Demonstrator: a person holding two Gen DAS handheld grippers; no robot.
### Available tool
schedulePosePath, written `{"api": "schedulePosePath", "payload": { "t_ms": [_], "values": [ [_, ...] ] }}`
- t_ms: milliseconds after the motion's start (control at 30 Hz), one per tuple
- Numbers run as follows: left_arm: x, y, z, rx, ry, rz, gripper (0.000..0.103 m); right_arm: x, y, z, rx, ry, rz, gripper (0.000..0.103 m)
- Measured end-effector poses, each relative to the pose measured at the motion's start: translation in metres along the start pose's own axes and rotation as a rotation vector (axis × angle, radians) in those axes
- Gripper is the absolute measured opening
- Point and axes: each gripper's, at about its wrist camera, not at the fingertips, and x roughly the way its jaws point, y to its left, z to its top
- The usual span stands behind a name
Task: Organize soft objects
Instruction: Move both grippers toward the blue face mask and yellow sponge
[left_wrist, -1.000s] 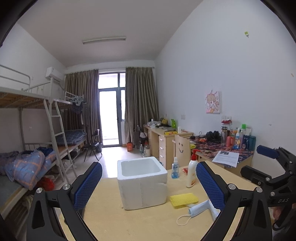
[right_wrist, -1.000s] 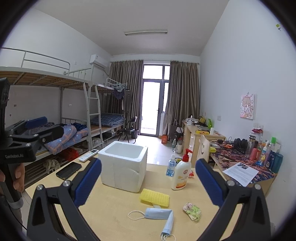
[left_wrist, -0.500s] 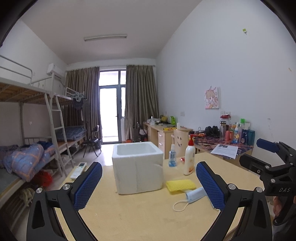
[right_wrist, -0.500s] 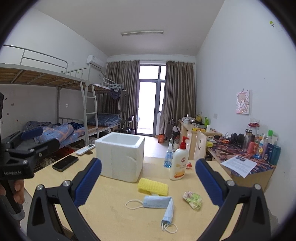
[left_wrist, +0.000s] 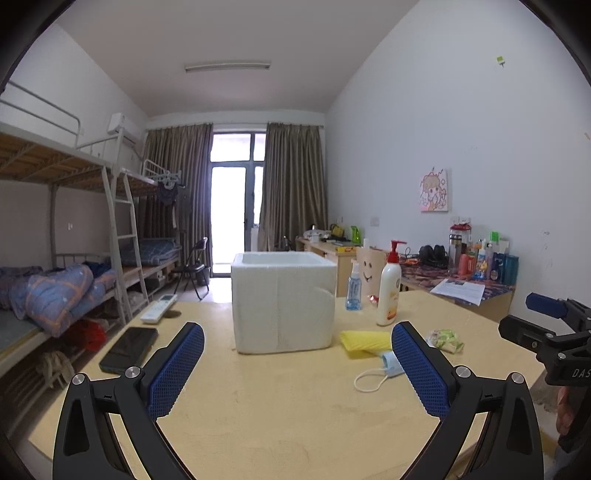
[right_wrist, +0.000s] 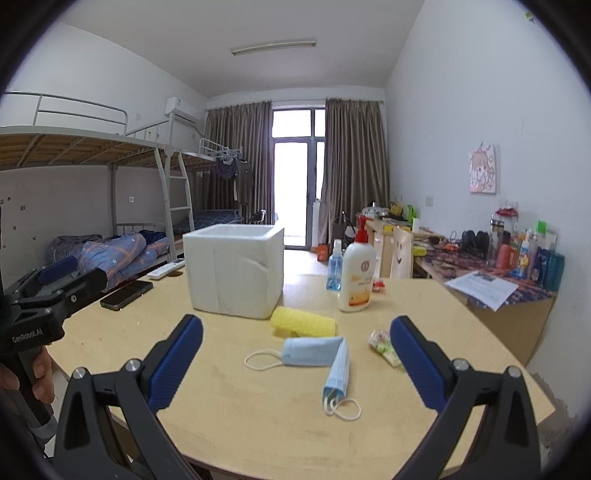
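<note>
Both claws stand apart and hold nothing. The left claw (left_wrist: 297, 363) hovers above the near part of the desk (left_wrist: 280, 413), facing the white foam box (left_wrist: 283, 301). The right claw (right_wrist: 295, 360) hovers over the near edge, aimed at the soft items.

**Risks from this position**

- The blue face mask (right_wrist: 320, 360) lies flat on the desk. A shallow descent is likely to push it along the surface instead of pinching it. One ear loop lies free to the left and another trails at the near end; a grasp on a loop alone would let the mask body swing or slip out.
- The yellow cloth (right_wrist: 303, 324) lies touching or just beside the foot of the foam box. A claw closing here may strike the box wall and shift the box, which looks light.
- The lotion pump bottle (right_wrist: 356, 275) and the small blue spray bottle (right_wrist: 334, 266) stand upright just behind the soft items. A wide sweep could topple either.
- The two claws work close together; crossing paths toward the box risks a collision.

**Condition of the soft items**

- Mask: pleated, folded over on itself at a bend, limp.
- Yellow cloth: textured, folded into a thick oblong pad.
- Small crumpled packet (right_wrist: 382, 341): green and pale wrapping, lying just beside the right claw's right finger. Its contents cannot be identified.

The foam box is open at the top and judged to be the receptacle; no soft item is seen inside from these angles.
</note>
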Motion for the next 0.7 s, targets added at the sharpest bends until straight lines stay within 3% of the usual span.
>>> {"api": "schedulePosePath", "payload": {
  "t_ms": [367, 700],
  "values": [
    [0.013, -0.008, -0.003, 0.014, 0.050, -0.040, 0.102, 0.006, -0.005, -0.002, 0.014, 0.031, -0.011, 0.103],
    [0.031, -0.040, -0.001, 0.049, 0.091, -0.146, 0.102, 0.001, -0.030, -0.007, 0.043, 0.060, -0.094, 0.103]
  ]
}}
